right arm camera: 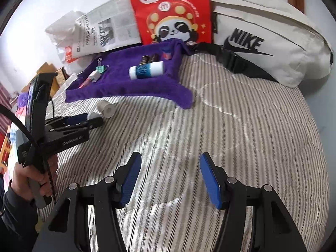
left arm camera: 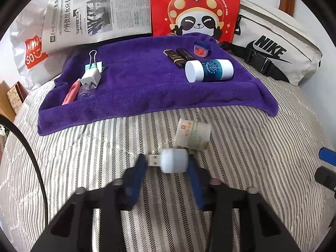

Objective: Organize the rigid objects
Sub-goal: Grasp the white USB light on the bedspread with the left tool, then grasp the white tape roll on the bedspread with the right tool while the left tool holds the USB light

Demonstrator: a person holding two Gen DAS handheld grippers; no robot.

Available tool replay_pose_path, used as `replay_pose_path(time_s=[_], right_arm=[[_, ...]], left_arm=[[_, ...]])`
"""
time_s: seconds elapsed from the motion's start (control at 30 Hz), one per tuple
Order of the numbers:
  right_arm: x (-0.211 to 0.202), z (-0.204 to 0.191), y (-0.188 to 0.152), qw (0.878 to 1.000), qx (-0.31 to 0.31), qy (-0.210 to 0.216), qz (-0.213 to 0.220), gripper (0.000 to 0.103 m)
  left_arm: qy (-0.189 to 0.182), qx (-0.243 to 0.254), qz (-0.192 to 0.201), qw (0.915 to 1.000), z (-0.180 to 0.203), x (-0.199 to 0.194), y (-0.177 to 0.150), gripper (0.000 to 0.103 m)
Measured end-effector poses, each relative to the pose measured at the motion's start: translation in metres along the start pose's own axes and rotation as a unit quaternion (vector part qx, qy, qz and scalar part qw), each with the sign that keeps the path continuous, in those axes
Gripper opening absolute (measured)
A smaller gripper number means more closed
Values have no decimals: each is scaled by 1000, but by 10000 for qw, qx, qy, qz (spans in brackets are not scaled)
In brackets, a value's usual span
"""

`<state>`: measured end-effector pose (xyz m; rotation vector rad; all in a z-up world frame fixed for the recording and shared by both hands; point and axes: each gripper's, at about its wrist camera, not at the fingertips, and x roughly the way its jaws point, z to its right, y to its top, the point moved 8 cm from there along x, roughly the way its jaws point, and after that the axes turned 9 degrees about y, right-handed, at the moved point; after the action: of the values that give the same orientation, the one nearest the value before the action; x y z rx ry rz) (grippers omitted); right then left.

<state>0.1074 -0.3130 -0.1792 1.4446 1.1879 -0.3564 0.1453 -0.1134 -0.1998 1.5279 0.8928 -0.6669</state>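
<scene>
A white USB night light lies on the striped bedspread between the blue fingers of my left gripper, which is open around it. A white paper-labelled roll lies just beyond it. On the purple towel lie a binder clip, a white charger plug, a pink highlighter, two dark lipsticks, a small blue jar and a white-and-blue bottle. My right gripper is open and empty over bare bedspread. The left gripper also shows in the right wrist view.
A newspaper, a red panda bag, a white Nike bag and a white plastic bag stand behind the towel. The bed drops off at the left, where wooden items sit.
</scene>
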Motion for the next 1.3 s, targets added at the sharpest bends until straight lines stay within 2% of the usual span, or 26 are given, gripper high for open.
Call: replay_pose_path(time_s=[0.13, 0.3, 0.4, 0.5, 0.63, 0.7, 0.8, 1.03, 1.3], right_arm=[[3, -12, 0, 9999, -87, 90, -25, 58], [20, -34, 4, 9993, -294, 226, -79, 58], [31, -48, 12, 9984, -434, 345, 88, 58], [50, -61, 20, 9973, -579, 445, -60, 58], [75, -71, 30, 9966, -650, 473, -181, 58], [85, -73, 34, 9969, -586, 486, -190, 58], [93, -76, 38, 9973, -503, 505, -171, 58], [112, -80, 39, 9976, -606, 260, -230, 58], [131, -88, 57, 9946, -1005, 21, -251, 58]], left_arm=[[-56, -111, -32, 9999, -13, -3, -6, 34], [71, -172, 27, 9998, -42, -3, -14, 34], [171, -192, 55, 9997, -62, 0, -13, 34], [332, -216, 67, 9992, -84, 3, -15, 34], [307, -411, 91, 9986, -109, 7, -19, 34], [166, -455, 173, 9987, -113, 9, -21, 34], [222, -418, 297, 9984, -113, 8, -22, 34], [217, -431, 310, 9984, -113, 8, -23, 34], [203, -443, 309, 9983, -113, 8, -23, 34]])
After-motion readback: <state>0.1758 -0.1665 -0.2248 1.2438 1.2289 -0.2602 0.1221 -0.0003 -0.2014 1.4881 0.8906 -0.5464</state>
